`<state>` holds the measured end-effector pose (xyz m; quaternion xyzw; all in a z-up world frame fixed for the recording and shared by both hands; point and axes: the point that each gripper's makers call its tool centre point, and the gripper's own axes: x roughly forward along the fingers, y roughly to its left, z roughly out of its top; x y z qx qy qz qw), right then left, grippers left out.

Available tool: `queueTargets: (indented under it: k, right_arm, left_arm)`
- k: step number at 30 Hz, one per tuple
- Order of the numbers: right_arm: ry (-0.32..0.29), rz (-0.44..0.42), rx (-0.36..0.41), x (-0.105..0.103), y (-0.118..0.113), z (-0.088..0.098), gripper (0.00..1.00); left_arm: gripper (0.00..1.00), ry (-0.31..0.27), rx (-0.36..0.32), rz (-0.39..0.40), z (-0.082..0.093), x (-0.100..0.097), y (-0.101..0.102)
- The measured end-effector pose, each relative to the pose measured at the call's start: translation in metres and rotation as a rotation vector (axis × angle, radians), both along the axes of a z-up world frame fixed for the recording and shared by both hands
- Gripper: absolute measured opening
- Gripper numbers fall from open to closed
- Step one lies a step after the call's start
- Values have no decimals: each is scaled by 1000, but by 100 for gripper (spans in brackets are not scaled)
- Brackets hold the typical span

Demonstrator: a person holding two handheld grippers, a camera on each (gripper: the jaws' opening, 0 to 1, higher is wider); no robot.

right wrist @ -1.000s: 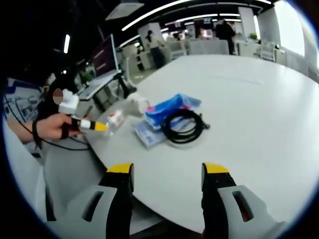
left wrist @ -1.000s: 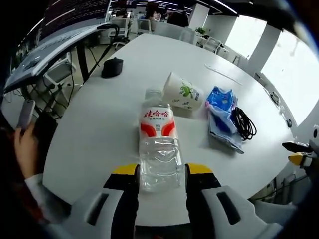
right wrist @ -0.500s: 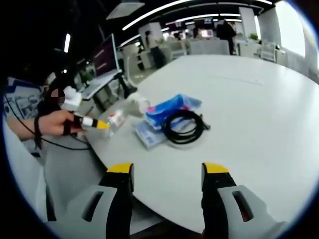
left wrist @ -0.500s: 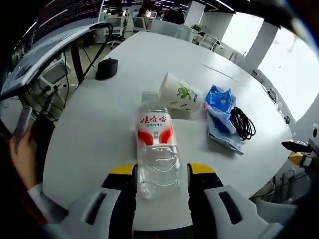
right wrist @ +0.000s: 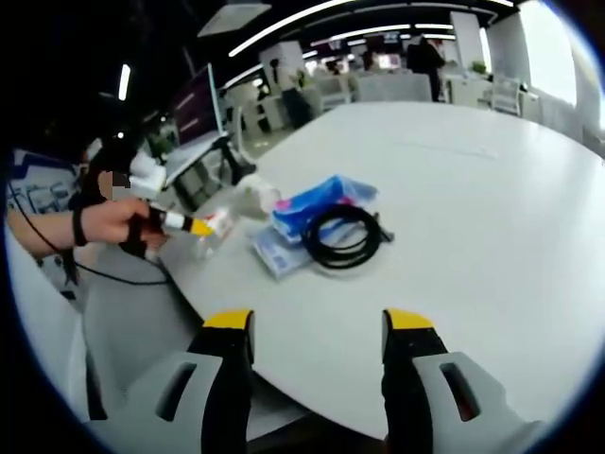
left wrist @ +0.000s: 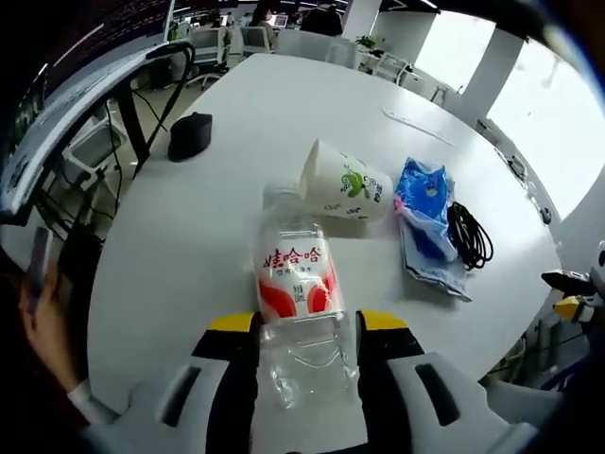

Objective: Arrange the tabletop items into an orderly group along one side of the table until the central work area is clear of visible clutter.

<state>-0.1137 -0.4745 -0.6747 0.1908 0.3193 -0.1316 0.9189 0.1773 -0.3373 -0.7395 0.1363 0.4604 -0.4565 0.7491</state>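
A clear water bottle (left wrist: 295, 303) with a red and white label lies between the jaws of my left gripper (left wrist: 307, 322), which is shut on its lower body; the cap points at a tipped white paper cup (left wrist: 345, 180). To the right lie a blue packet (left wrist: 423, 194), a grey-blue pouch (left wrist: 433, 270) and a black cable coil (left wrist: 470, 236). In the right gripper view, the left gripper (right wrist: 180, 223) and bottle (right wrist: 217, 225) sit left of the blue packet (right wrist: 321, 200) and cable coil (right wrist: 342, 236). My right gripper (right wrist: 319, 322) is open over the table's near edge, nothing between its jaws.
A small black object (left wrist: 189, 135) rests far left on the round white table (left wrist: 236, 104). A thin white strip (left wrist: 421, 130) lies at the far side. A person's hand (left wrist: 43, 312) holds a phone at the left. Desks and chairs stand beyond.
The left gripper has slid forward along the bottle, which now sits deeper between its jaws. In the right gripper view it has risen slightly toward the cup. The right gripper is still.
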Motion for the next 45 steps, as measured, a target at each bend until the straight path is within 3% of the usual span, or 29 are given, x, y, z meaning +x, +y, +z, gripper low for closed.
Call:
queueTargets:
  k: [8, 16, 32, 45]
  right_arm:
    - [1, -11, -6, -5, -5, 2, 53]
    - [7, -18, -5, -9, -6, 1, 53]
    - [17, -33, -3, -16, -5, 0, 53]
    - [17, -20, -3, -12, -6, 0, 53]
  left_arm:
    - [41, 3, 30, -12, -3, 7, -9]
    - [44, 47, 75, -6, -13, 9, -13]
    - [45, 96, 65, 36, -16, 13, -24]
    - [43, 90, 71, 58, -18, 20, -30]
